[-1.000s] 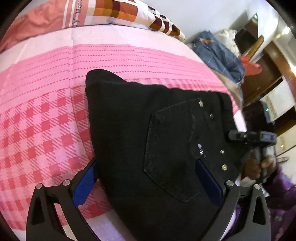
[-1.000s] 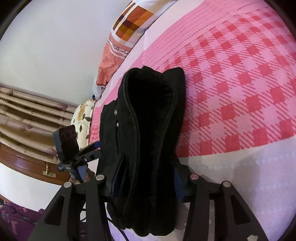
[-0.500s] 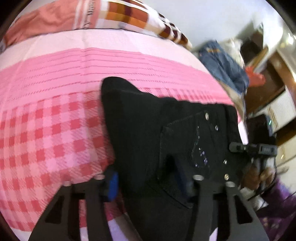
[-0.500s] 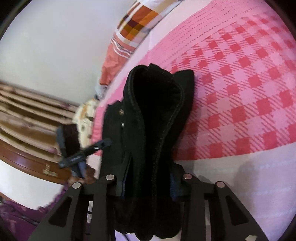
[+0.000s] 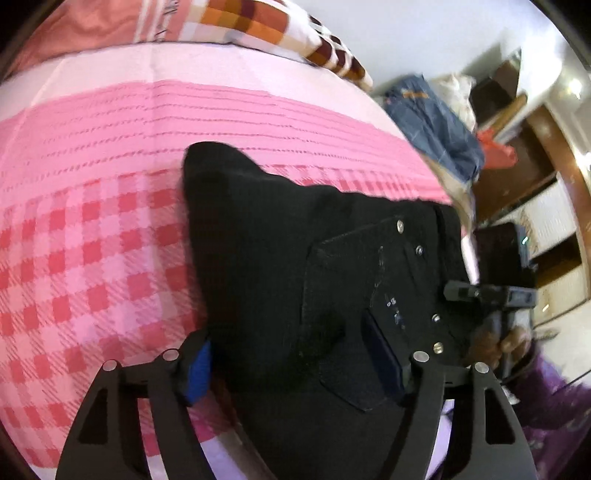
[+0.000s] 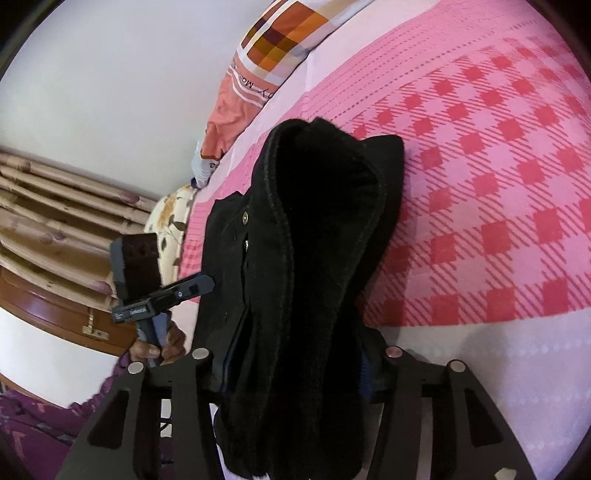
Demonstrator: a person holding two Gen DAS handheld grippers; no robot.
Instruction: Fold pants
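Observation:
The black pants (image 5: 295, 258) lie folded in a thick bundle on the pink checked bed, back pocket with metal studs facing up. My left gripper (image 5: 291, 365) is shut on the near edge of the bundle, blue pads pressing it from both sides. In the right wrist view the folded pants (image 6: 314, 258) show edge-on as stacked layers. My right gripper (image 6: 295, 373) is shut on the waist end of the bundle. The left gripper also shows in the right wrist view (image 6: 173, 291), at the left.
The pink and red checked bedsheet (image 5: 92, 277) spreads around the pants. A checked pillow (image 5: 240, 22) lies at the head of the bed. Blue jeans (image 5: 436, 125) lie beyond the bed's right edge. Wooden furniture (image 6: 55, 310) stands beside the bed.
The left gripper has closed from wide open onto the near edge of the pants. The bundle has shifted slightly across the bed. The right gripper keeps its hold.

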